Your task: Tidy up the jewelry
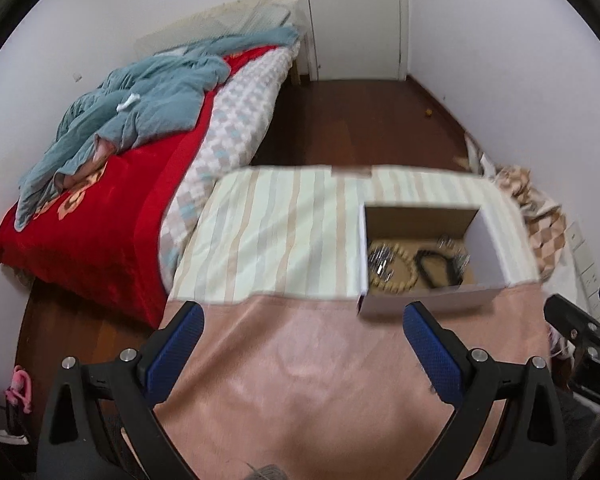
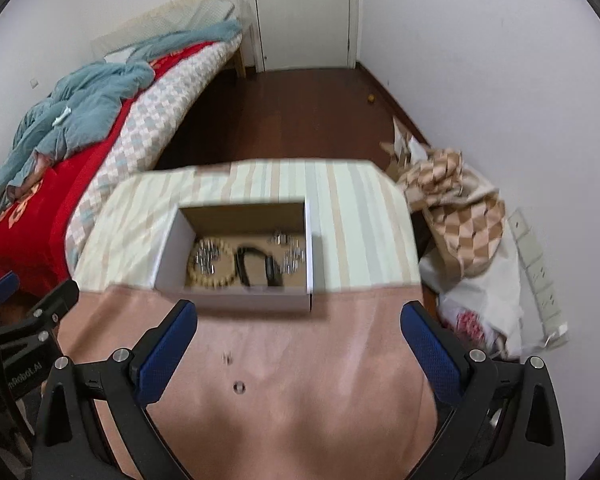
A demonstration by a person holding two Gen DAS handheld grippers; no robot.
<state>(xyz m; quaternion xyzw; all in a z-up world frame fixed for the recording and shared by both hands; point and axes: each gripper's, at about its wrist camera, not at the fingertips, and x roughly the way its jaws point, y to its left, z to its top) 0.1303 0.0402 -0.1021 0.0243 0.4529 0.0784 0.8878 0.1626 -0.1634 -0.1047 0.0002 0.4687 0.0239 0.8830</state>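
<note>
We hold both grippers above the near, pink part of a cloth-covered table (image 2: 340,360), each with its blue-padded fingers spread wide apart and nothing between them. Our left gripper (image 1: 303,322) hangs to the left of the open cardboard box (image 1: 422,304); our right gripper (image 2: 299,318) sits just short of the box's near wall (image 2: 236,300).

The box stands where the pink cloth meets the striped cloth (image 2: 352,216), on the far half of the table. Inside it we see a wooden bead bracelet (image 2: 211,263) on the left, with a cluster of shiny silver pieces (image 2: 207,257) lying within its ring, a black cord-like band (image 2: 256,266) in the middle, and more silver pieces (image 2: 291,254) toward the right wall. The picture is blurred, so we cannot name the silver items more exactly.

Two small rings (image 2: 239,386) lie loose on the pink cloth, near the right gripper's left finger. A bed with a red blanket (image 1: 100,216) stands to the left.
</note>
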